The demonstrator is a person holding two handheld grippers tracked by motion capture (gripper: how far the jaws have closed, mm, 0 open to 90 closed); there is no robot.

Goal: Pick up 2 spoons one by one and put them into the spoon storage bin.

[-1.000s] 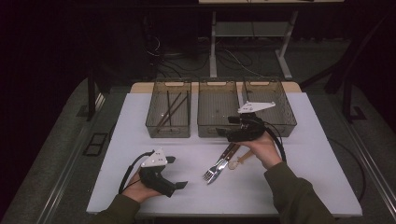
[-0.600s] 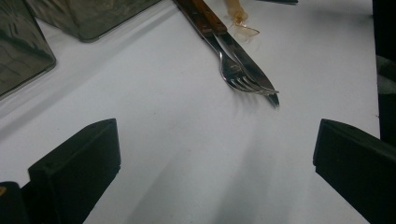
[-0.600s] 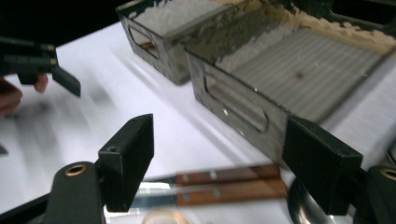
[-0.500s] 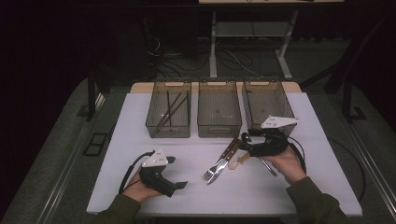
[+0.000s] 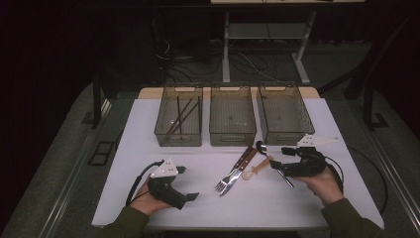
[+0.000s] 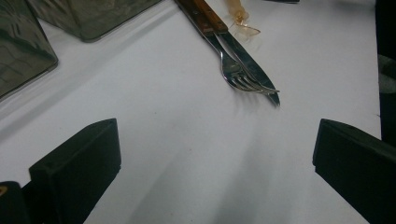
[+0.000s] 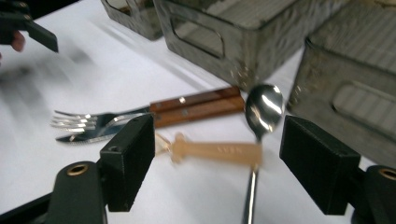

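A fork (image 5: 226,181) and a knife (image 5: 236,174) with wooden handles lie side by side mid-table. Beside them are a small tan plastic utensil (image 5: 255,168) and a metal spoon (image 5: 273,162). My right gripper (image 5: 277,157) hovers low at the right, pointing left, and is open. In the right gripper view its jaws frame the metal spoon (image 7: 264,109) and the tan utensil (image 7: 219,150), touching neither, with the fork (image 7: 79,122) farther off. My left gripper (image 5: 187,183) rests open at the near left. In the left gripper view the fork (image 6: 236,77) and knife (image 6: 254,74) lie ahead of it.
Three smoky clear bins stand in a row at the back of the white table (image 5: 148,148). The left bin (image 5: 179,139) holds dark chopsticks, beside the middle bin (image 5: 233,136) and the right bin (image 5: 285,136). The table's near edge runs just behind both hands.
My right gripper has come from above the bins toward the near right and lower, ending by the spoon. Its jaws stay apart. The left gripper has not moved.
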